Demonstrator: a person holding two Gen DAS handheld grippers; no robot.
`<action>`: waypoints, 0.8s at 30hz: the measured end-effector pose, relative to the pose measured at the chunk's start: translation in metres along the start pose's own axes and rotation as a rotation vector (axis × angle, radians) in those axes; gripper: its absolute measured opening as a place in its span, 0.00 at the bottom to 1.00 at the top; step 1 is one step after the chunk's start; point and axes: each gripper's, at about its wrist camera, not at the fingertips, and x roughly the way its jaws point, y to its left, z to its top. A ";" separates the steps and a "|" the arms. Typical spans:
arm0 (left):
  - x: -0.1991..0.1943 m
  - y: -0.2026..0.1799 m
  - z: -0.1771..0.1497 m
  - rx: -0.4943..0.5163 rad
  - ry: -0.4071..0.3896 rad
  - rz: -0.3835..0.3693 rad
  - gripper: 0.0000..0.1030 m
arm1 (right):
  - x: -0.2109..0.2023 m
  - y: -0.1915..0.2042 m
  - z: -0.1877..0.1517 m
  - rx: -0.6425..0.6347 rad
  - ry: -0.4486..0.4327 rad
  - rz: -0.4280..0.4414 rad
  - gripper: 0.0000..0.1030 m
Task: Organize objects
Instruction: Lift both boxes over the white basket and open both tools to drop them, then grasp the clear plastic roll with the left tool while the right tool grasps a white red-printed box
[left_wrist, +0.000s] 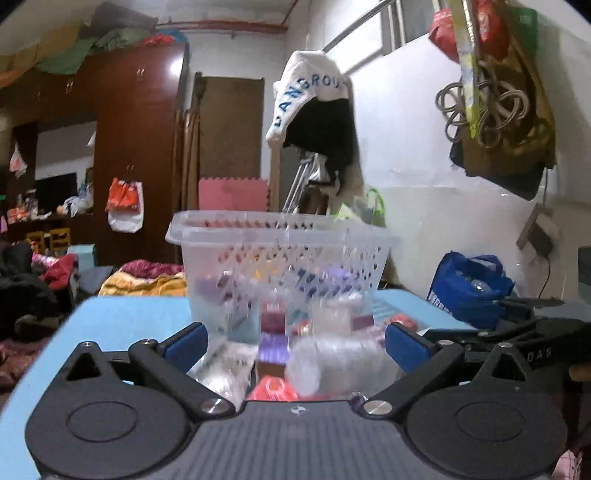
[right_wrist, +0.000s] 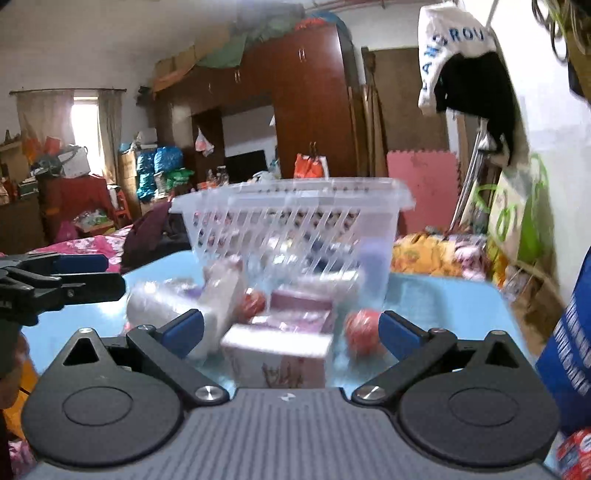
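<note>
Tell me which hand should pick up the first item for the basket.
Probably left. The left gripper is open with the clear bottle lying between its jaws, the basket straight ahead. The right gripper is also open, facing a box.

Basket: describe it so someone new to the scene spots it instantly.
Start at the light blue table in the cluttered bedroom. At its far end, behind the small boxes and red balls, stands the basket. It is the only clear plastic container with a lattice of slots in its walls and a wide rim, and it rises above everything else on the table.
</note>
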 end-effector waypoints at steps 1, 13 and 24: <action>0.003 0.000 0.000 -0.008 0.005 0.000 1.00 | 0.004 -0.002 0.000 0.018 0.007 0.006 1.00; 0.013 -0.034 -0.009 0.047 0.032 0.015 0.99 | 0.025 0.012 -0.008 -0.069 0.147 -0.052 0.96; 0.022 -0.056 -0.012 0.100 0.069 0.062 0.99 | -0.001 -0.019 -0.016 0.105 0.021 -0.064 0.73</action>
